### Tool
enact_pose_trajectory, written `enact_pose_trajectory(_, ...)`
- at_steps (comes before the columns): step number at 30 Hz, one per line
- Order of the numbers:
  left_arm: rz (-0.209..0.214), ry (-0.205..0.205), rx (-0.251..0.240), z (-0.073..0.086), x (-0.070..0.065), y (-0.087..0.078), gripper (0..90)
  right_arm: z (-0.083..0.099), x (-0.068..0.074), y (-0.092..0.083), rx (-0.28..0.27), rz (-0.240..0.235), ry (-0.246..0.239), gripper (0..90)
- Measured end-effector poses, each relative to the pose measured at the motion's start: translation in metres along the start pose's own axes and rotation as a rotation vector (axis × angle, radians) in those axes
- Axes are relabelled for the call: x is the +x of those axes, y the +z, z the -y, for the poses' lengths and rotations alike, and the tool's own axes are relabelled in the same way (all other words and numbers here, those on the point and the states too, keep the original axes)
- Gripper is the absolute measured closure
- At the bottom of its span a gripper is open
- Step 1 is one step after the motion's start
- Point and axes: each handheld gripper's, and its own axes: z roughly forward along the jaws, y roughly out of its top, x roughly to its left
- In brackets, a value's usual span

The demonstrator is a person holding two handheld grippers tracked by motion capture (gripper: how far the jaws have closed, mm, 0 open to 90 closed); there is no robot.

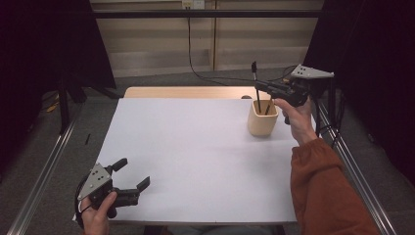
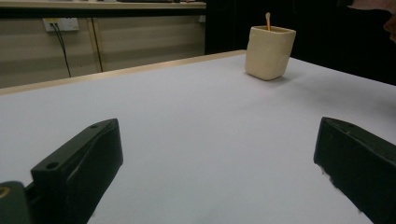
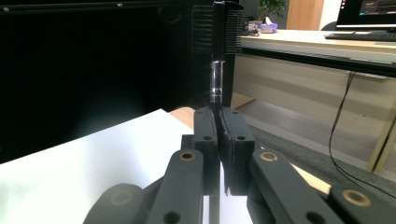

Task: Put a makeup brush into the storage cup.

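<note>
Down at the near edge of the white surface [image 1: 195, 161], the left gripper [image 1: 131, 179] is resting in a hand, its jaws standing wide apart with nothing between them. Farther off, near the far right corner, a cream cup [image 1: 262, 118] is sitting upright with a thin stick [image 2: 268, 20] poking out of it. Right above the cup, the right gripper [image 1: 258, 84] is holding a black brush [image 3: 217, 60], jaws squeezed tight on its thin handle, bristles pointing up. It looks like the brush is either going into the cup or coming out. To do this well, the hand should be keeping the brush straight up and moving slowly, so the handle is not bumping the cup's rim or tipping it over.
</note>
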Motion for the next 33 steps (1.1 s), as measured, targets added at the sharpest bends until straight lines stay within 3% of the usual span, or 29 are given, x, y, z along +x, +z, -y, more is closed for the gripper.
enact_pose_trajectory(15, 0.004, 0.004, 0.003, 0.000, 0.000, 0.000, 1.3, -0.011, -0.021, 0.006, 0.026, 0.083, -0.009, 85.9)
enact_pose_trajectory(26, 0.008, 0.003, 0.002, 0.000, 0.000, 0.000, 1.3, -0.002, -0.032, 0.009, 0.064, 0.122, 0.001, 85.9)
enact_pose_trajectory(33, 0.011, 0.006, 0.003, 0.000, 0.000, 0.001, 1.3, 0.006, -0.037, 0.013, 0.080, 0.122, 0.010, 85.9)
